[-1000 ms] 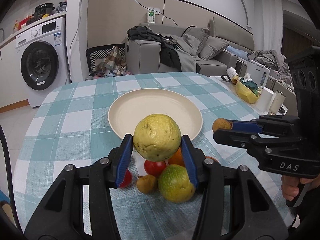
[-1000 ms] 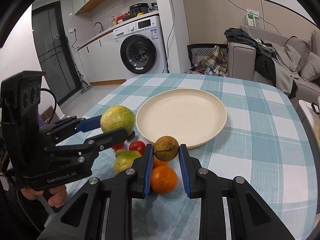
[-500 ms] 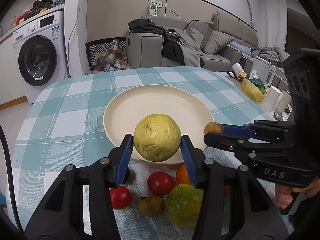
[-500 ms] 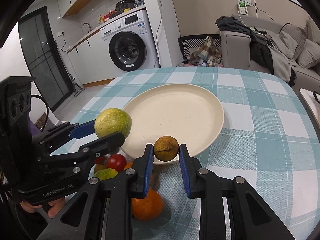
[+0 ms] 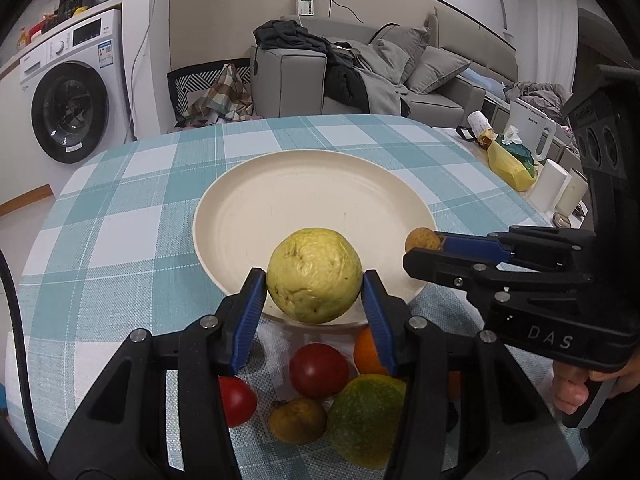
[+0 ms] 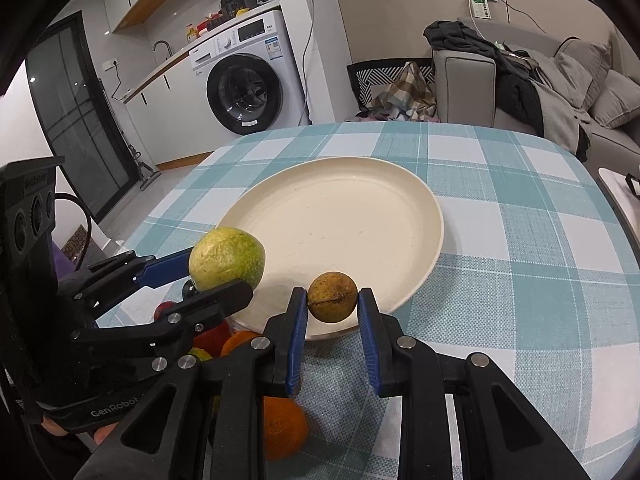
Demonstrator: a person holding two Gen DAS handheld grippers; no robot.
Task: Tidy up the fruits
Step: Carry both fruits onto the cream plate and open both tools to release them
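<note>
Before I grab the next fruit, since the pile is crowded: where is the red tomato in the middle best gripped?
Grip the red tomato across its widest part, coming from above: it is round and hemmed in by the orange and green fruit.

From my left wrist camera I can read "DAS" in pale letters on the black body of the right tool (image 5: 425, 248), low on its side near the handle. From my right wrist camera I can read "GenRobot" on the lower body of the left tool (image 6: 224, 276), with the end of the word running out of sight. The washing machine (image 6: 244, 88) carries a sticker and panel markings, but they are too small for me to read.
</note>
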